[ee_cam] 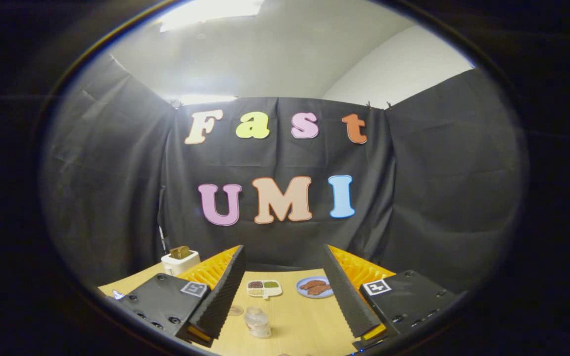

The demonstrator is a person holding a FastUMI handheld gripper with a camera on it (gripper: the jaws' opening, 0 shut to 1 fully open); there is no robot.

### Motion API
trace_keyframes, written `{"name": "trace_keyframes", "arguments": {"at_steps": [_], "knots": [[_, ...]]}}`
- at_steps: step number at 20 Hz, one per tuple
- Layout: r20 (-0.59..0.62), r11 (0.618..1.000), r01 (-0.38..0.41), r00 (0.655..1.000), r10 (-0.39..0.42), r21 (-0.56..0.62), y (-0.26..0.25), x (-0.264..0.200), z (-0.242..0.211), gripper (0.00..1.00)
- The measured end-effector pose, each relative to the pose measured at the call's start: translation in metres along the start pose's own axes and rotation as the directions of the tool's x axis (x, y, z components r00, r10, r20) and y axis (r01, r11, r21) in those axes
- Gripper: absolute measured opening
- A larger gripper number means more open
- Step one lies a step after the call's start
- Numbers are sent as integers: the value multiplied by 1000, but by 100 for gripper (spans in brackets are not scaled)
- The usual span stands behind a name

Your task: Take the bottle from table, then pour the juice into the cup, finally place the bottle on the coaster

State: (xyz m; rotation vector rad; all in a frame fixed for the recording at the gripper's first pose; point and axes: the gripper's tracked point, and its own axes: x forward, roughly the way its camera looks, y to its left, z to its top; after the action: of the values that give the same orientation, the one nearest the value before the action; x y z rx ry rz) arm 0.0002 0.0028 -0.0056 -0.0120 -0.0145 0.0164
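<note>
A small clear bottle (258,322) with a pale cap stands upright on the wooden table (300,316), low between my fingers and nearer the left one. Just left of it a small clear round thing (236,310) lies on the table; whether it is the cup or the coaster I cannot tell. My gripper (285,277) hovers above the table with its fingers spread wide and nothing between them.
A white toaster (180,261) with a brown slice in it stands at the table's far left. A white divided dish (264,288) and a blue plate with brown food (315,287) sit near the back, before the black cloth wall.
</note>
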Motion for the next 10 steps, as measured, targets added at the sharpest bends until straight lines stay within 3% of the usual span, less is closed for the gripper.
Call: {"name": "trace_keyframes", "arguments": {"at_steps": [10], "knots": [[-57,997,-42,997,45,59,6,11,-57,97]]}}
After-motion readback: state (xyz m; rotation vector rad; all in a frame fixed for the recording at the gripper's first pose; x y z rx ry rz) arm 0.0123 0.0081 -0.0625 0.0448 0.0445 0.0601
